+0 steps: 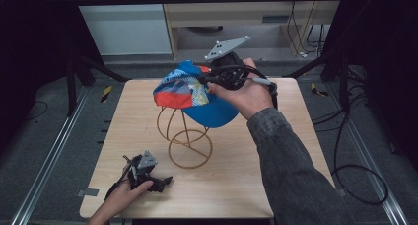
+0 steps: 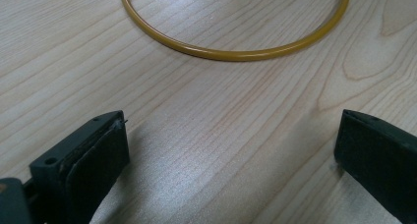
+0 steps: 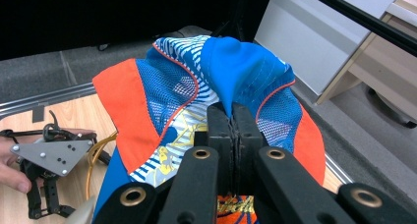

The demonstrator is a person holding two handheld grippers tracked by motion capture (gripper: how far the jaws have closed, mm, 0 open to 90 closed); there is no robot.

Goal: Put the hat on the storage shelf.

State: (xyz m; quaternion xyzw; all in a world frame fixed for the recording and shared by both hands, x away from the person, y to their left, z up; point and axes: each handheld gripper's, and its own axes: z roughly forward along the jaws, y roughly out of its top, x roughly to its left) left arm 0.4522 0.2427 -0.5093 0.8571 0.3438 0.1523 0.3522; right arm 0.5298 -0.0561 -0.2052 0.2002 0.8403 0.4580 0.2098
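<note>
R gripper (image 3: pixel 231 111): jaws together, clamped on a fold of blue cloth at the crown of the cap (image 3: pixel 172 101). The cloth bunches up into a ridge right above the jaw tips. Cap is blue w/ orange panels, mesh and striped print; no readable brand or writing. A yellow graphic on the print is too small to make out.

In the high view the cap (image 1: pixel 190 89) sits atop the wire stand (image 1: pixel 185 136), approx. mid-table, w/ the R gripper (image 1: pixel 209 79) at its far-right side, touching it. The hand is just beside the brim.

L gripper (image 2: pixel 231 150): jaws wide apart, holding nothing, low over the table (image 2: pixel 196 101). Stand's base ring (image 2: pixel 231 53) is near, ahead of the jaws, not touching. High view: L gripper (image 1: pixel 160 181) at the near-left, well apart from the cap.
</note>
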